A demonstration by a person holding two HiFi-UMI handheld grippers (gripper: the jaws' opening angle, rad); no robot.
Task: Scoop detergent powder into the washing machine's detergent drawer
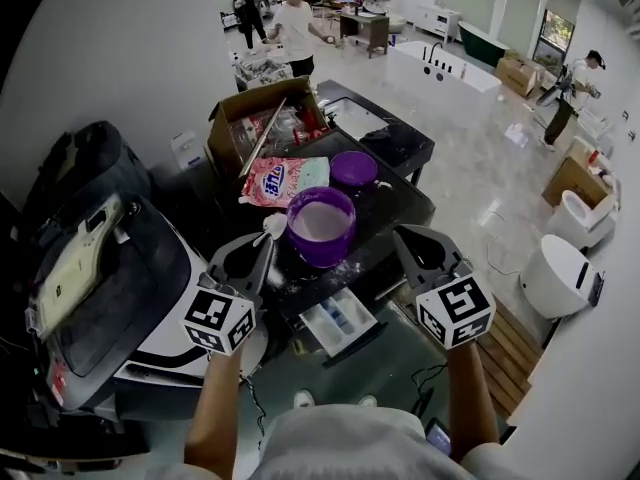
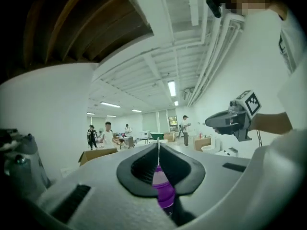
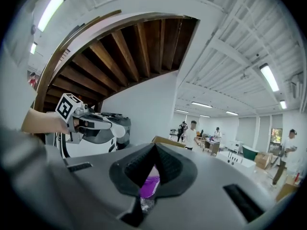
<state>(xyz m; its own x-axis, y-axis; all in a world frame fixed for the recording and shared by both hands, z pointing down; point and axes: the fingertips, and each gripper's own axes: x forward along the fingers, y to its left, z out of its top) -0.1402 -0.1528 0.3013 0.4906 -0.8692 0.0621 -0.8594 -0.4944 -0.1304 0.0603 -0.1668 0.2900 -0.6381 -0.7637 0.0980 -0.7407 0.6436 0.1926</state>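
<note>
Purple tub (image 1: 320, 226) upright, mouth up; white drawer (image 1: 338, 320) pulled out toward person

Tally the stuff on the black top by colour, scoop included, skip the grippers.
Purple: 2, tub and lid
Pink and teal: 1, bag
White: 1, scoop
Brown: 1, box
Total: 5

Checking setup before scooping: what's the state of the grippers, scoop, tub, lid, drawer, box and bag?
left gripper: shut on white scoop
right gripper: shut, empty
purple tub: open, powder inside
purple lid: off, beside the tub
detergent drawer: pulled out
cardboard box: flaps open
detergent bag: lying flat
</note>
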